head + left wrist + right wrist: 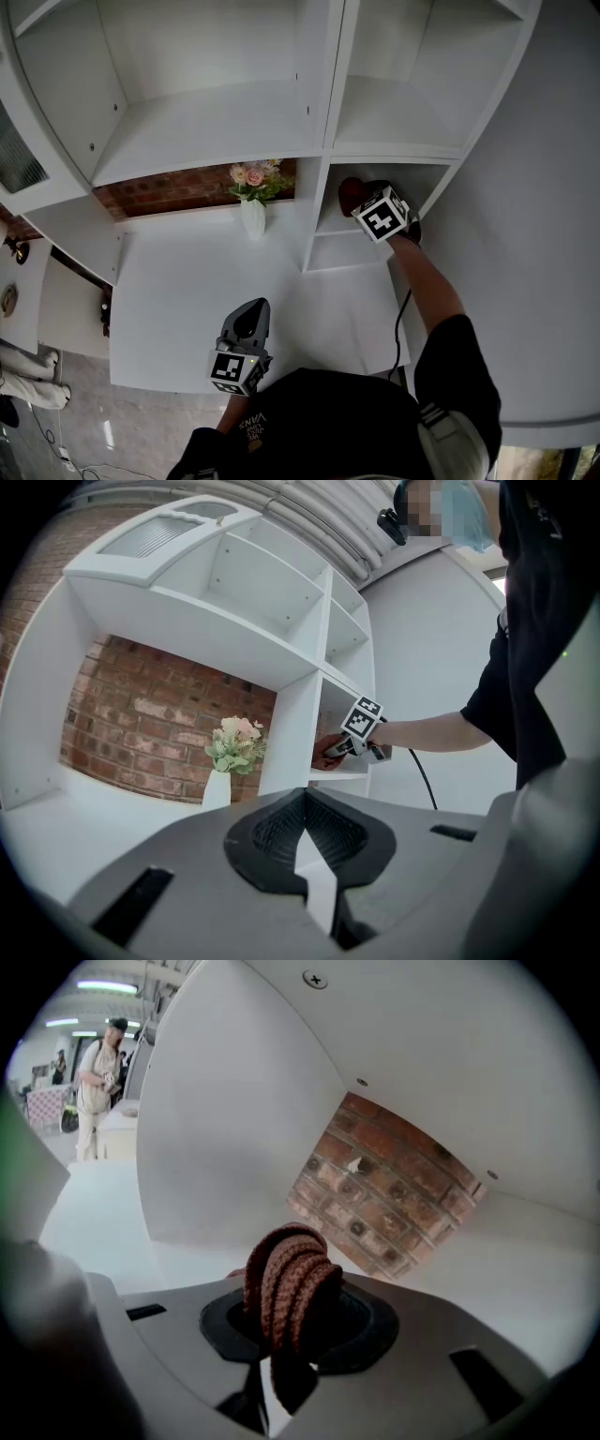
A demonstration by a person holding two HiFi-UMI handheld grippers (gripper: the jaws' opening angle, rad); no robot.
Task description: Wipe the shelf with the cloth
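A red brick wall (169,192) is showing behind a white shelf unit (211,122). A vase of flowers (253,217) is standing on a white counter (197,300). Grey floor (131,427) is lying below, and strip lights (101,986) are glowing overhead.

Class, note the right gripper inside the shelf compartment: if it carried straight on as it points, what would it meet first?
Probably the brick wall behind the compartment, close to the white side panel; the cloth in the right gripper would touch first. Depth is unclear.
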